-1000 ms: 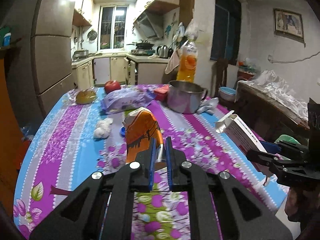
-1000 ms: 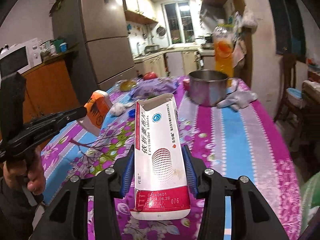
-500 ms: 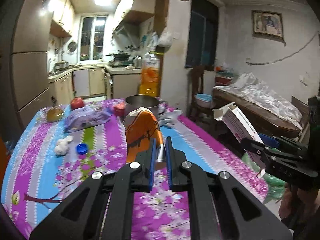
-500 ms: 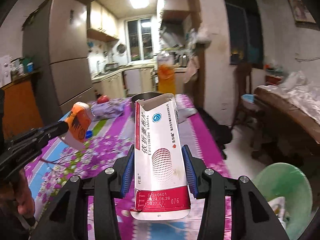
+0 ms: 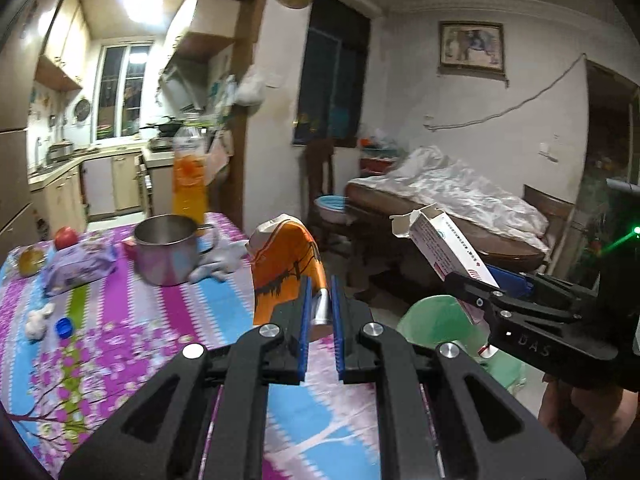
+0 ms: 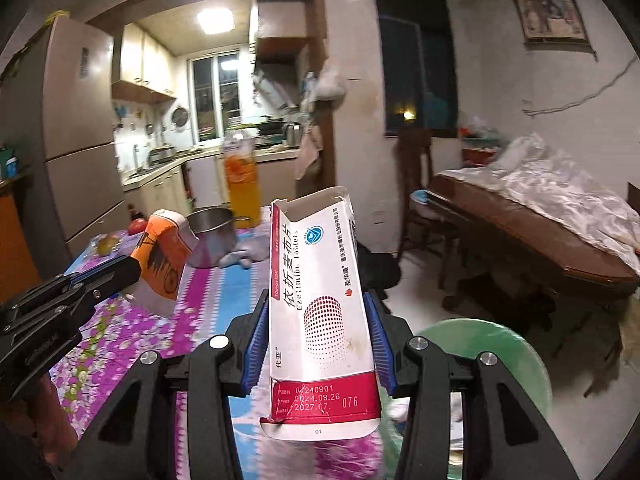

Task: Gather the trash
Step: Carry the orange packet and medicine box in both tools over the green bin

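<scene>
My left gripper (image 5: 320,300) is shut on a flattened orange carton (image 5: 284,268), held upright above the table's right edge; the same carton (image 6: 162,256) shows at the left of the right wrist view. My right gripper (image 6: 318,324) is shut on an open white and red tablet box (image 6: 320,304), its blue pads pressing both sides. From the left wrist view that box (image 5: 448,246) hangs to the right, beyond the table edge. A green bin (image 6: 492,344) stands on the floor below and right of the box, and the green bin (image 5: 440,320) shows under the right gripper.
The flowered tablecloth (image 5: 120,320) carries a steel pot (image 5: 166,248), an orange drink bottle (image 5: 188,176), a purple packet (image 5: 80,264), a red apple (image 5: 66,238), a blue cap (image 5: 64,326) and a white wad (image 5: 38,316). A wooden table with white sheeting (image 6: 532,232) stands at right.
Both grippers swung to the right with their loads, off the table's middle toward its right edge. The green bin has come into view below. Neither grip has altered.
</scene>
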Demonstrator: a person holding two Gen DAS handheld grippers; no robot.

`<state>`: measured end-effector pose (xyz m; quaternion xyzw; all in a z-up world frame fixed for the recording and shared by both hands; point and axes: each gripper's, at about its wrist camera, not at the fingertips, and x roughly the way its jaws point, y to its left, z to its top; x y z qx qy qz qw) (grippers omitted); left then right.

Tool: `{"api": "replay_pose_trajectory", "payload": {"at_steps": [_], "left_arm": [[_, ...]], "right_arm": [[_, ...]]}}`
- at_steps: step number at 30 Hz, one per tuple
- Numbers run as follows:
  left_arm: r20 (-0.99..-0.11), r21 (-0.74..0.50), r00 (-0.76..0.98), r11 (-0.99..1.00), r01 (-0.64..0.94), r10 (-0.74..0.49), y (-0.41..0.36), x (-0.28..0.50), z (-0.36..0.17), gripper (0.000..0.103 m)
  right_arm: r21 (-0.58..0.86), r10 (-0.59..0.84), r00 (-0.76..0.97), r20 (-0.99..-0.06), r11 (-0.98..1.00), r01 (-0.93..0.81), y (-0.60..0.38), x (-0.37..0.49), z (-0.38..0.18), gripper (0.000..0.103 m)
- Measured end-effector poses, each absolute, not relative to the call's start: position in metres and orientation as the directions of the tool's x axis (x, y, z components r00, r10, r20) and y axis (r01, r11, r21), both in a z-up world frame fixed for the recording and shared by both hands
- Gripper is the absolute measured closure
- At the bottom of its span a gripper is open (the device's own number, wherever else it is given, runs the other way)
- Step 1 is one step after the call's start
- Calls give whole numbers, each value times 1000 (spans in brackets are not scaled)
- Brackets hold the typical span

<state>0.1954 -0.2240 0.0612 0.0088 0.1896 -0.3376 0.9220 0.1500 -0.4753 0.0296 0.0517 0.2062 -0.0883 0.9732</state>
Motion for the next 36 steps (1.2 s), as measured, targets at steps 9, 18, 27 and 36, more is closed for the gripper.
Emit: {"api": "replay_pose_trajectory", "payload": {"at_steps": [9,18,27,36], "left_arm": [[-360,-141,603,680,719,-712,-294,184,59,95],[-390,-183,499,596,782,-774,-362,174,47,95],[-463,-241,416,563,791,-783,-414,181,23,95],[-561,-315,342,576,754,-754,-437,206,-19,95]], "right_arm": [[67,-263,868,-422,945,319,-556,112,36,57],[79,-322,814,-483,910,407,-627,92,23,57],[113,-294,740,-605,888,446,-677,110,-9,57],[135,-242,684,-688,883,449,-694,131,-49,56]]}}
